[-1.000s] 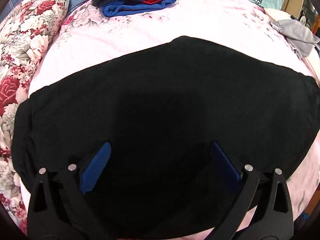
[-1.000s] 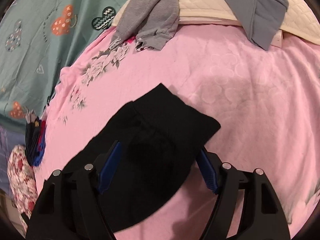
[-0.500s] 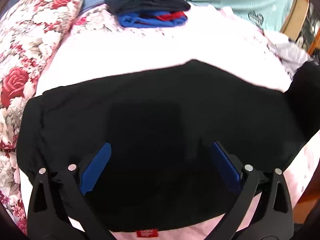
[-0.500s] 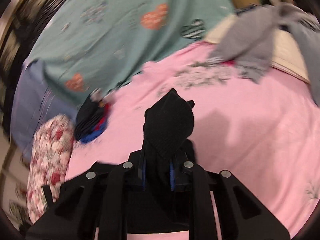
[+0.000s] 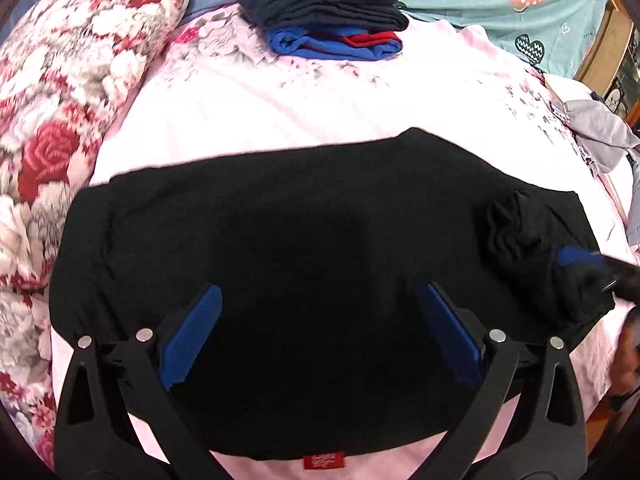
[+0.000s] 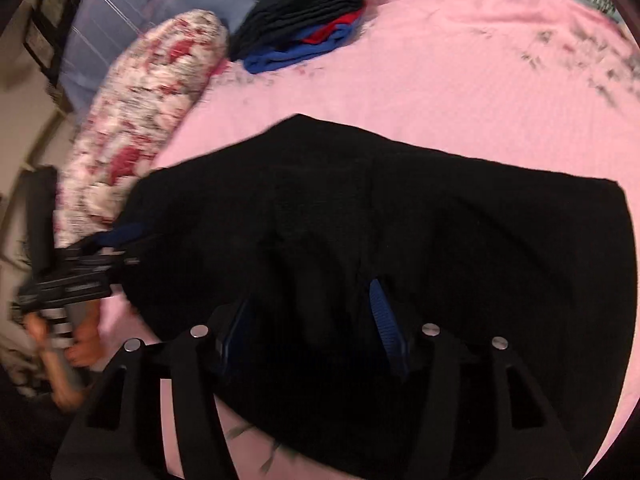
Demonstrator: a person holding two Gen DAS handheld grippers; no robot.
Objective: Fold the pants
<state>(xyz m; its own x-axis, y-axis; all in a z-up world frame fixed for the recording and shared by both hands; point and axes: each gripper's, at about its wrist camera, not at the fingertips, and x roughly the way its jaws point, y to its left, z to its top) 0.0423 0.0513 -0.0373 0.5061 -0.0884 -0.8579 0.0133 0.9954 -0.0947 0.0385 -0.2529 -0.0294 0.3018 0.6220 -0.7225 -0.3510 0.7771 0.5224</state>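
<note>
Black pants [image 5: 304,240], long axis across my view on the bed [image 5: 360,112]: right hand-held gripper [image 6: 312,320] just reopened over their folded end, nearer it; left hand-held gripper [image 5: 320,336] open, empty.

Black pants [image 5: 304,240]: matt, soft cloth, fine knit texture. Pink bedspread [image 5: 320,116]: matt cloth with a faint ribbed weave and printed flowers toward the far edge. Left gripper [image 5: 318,332]: matt black plastic arms, shiny metal rivets, blue ribbed rubbery pads [image 5: 192,336]. Right gripper [image 6: 310,332]: same finish. Floral pillow [image 5: 68,92]: smooth printed fabric. Folded clothes stack [image 5: 328,12] at far edge: dark matt cloth above, blue and red fleece-like cloth below.
</note>
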